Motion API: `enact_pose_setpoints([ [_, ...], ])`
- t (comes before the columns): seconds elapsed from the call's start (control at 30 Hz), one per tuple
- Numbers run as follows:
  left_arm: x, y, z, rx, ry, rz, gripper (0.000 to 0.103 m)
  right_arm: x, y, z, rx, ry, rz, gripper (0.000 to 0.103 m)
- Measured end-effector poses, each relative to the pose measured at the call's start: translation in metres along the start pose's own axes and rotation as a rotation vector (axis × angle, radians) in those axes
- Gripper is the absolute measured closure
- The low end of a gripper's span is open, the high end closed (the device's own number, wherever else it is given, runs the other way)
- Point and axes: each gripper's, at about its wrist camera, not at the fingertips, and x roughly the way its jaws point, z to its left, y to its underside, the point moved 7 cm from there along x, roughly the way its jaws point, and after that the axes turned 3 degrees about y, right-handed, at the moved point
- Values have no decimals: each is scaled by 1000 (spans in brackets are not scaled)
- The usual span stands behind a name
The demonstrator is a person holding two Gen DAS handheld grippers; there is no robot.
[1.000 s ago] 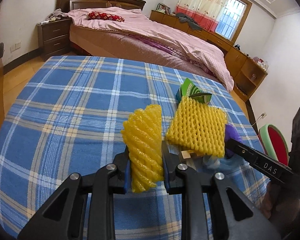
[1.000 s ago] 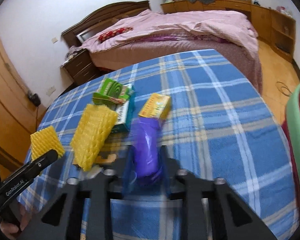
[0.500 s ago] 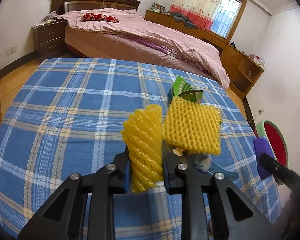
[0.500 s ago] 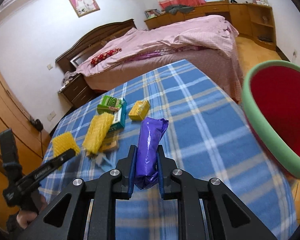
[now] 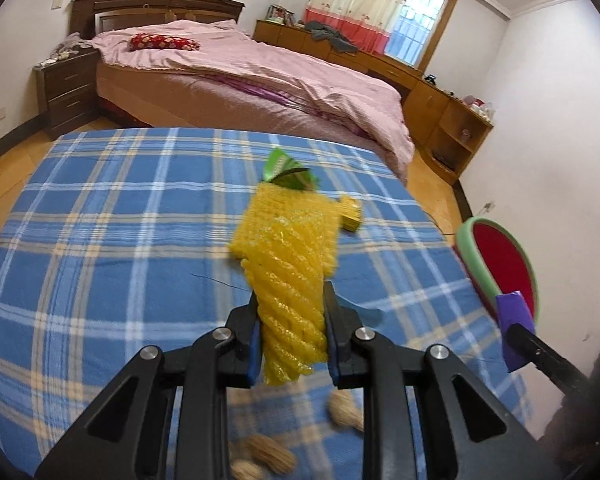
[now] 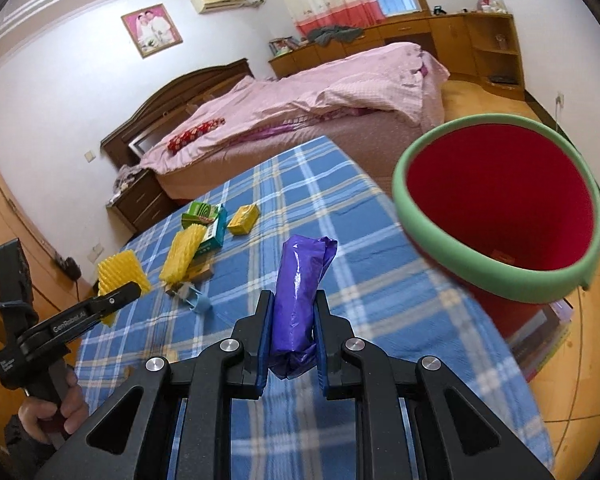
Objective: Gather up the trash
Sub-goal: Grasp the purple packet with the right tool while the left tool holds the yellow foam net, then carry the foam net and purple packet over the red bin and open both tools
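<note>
Right wrist: right gripper [image 6: 291, 312] clamps purple wrapper [image 6: 300, 284] nr bin [image 6: 496, 276]; left gripper [image 5: 290, 320] pinches yellow foam net [image 5: 288, 292], prob.

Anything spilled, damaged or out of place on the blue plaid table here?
Mostly expected trash. A green box lies torn open on the blue plaid table, half under a yellow foam net. Peanuts lie scattered loose at the near edge. Nothing looks spilled wet.

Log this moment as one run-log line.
left gripper: shut on foam net | right gripper: shut on purple wrapper | bin: beside table, wrapper not yet in
</note>
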Motion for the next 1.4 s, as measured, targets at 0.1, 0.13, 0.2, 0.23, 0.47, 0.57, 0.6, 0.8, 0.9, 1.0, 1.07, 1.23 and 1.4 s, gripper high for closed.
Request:
enact_pose_setpoints([
  [0.1, -12, 1, -17, 21, 10, -11, 78, -13, 0, -7, 16, -4, -20, 85],
  [0.13, -16, 1, -22, 30, 13, -15, 78, -16, 0, -8, 21, -5, -26, 85],
  [0.2, -23, 0, -34, 43, 27, -20, 78, -26, -2, -13, 26, -5, -42, 85],
  [0.23, -26, 0, -39, 47, 36, -22, 78, -30, -3, -15, 28, -3, -49, 85],
  [0.47, -36, -8, -85, 115, 97, -30, 78, -50, -16, -34, 33, 33, -92, 85],
  [0.57, -31, -9, -110, 146, 129, -19, 78, -57, -24, -48, 40, 52, -111, 85],
  [0.6, -28, -9, -119, 158, 140, -14, 78, -58, -26, -52, 42, 57, -115, 85],
  [0.8, -2, -9, -164, 215, 182, 23, 78, -62, -43, -84, 46, 97, -133, 85],
  [0.9, 17, -4, -188, 246, 202, 53, 78, -63, -50, -104, 57, 117, -139, 85],
  [1.0, 36, 1, -210, 275, 222, 85, 78, -61, -55, -125, 72, 136, -139, 85],
  [1.07, 49, 3, -223, 292, 231, 104, 78, -58, -57, -138, 83, 147, -134, 85],
  [1.23, 79, 8, -253, 334, 252, 134, 78, -45, -57, -167, 112, 165, -104, 85],
  [1.4, 112, 15, -272, 357, 250, 181, 78, -29, -56, -183, 119, 177, -74, 85],
])
